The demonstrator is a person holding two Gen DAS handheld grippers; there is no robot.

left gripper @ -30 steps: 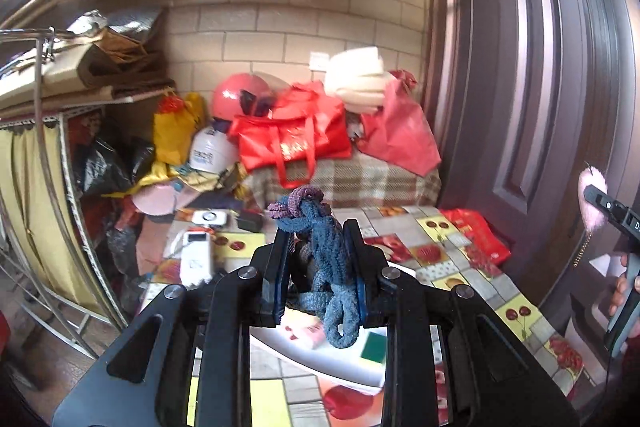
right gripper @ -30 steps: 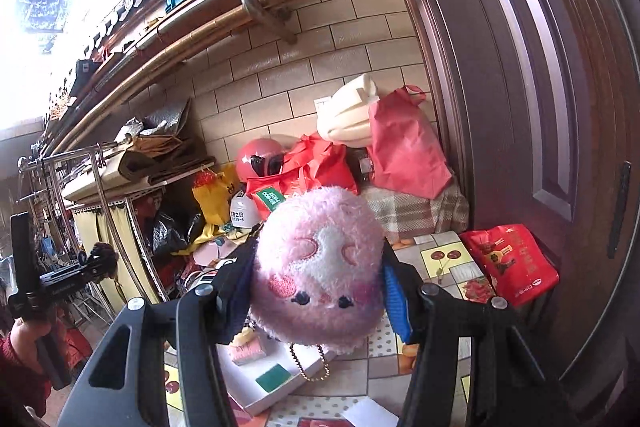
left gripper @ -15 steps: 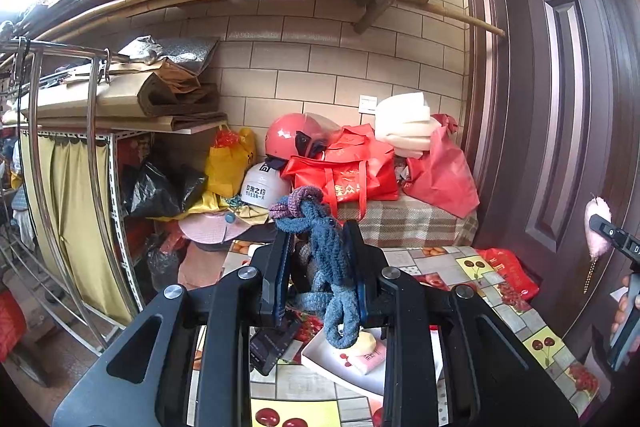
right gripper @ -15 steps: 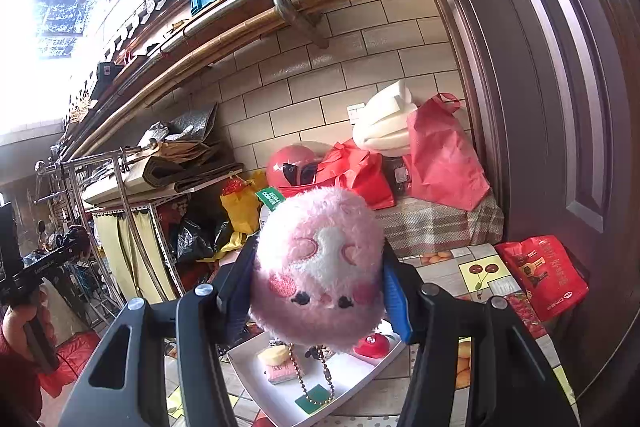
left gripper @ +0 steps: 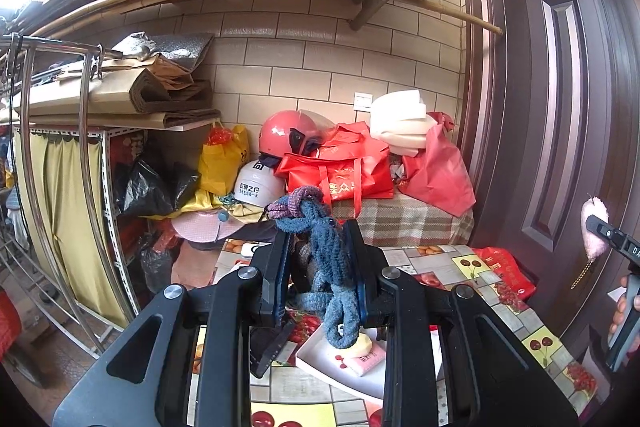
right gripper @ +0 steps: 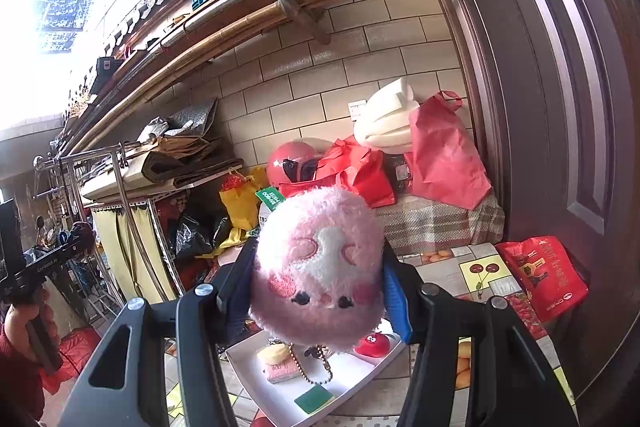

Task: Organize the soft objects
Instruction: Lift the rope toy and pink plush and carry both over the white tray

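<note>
Above the worktop (left gripper: 460, 263), both claws are hovering with loads. The left claw (left gripper: 320, 267) is clenching a blue knotted rope toy (left gripper: 332, 259), whose long axis is running upright between the jaws, one loop dangling below them and a purple knot sticking out above. The right claw (right gripper: 320, 279) is gripping a pink plush toy (right gripper: 320, 267) by its sides, the embroidered face turned toward the camera and a bead chain (right gripper: 316, 363) hanging beneath.

Directly below and slightly ahead of both claws is sitting a white tray (right gripper: 256, 379), near the worktop's front edge. It is holding a yellowish round piece (right gripper: 274, 353), a pink block (right gripper: 282, 371), a red toy with eyes (right gripper: 372, 343) and a green sponge (right gripper: 314, 397). The chain is dangling over the tray's middle, so the right claw seems the nearer one for lowering straight down; the rope's loop is hanging over the tray's left part. Whether either load is touching the tray cannot be told, though both appear apart from it.
</note>
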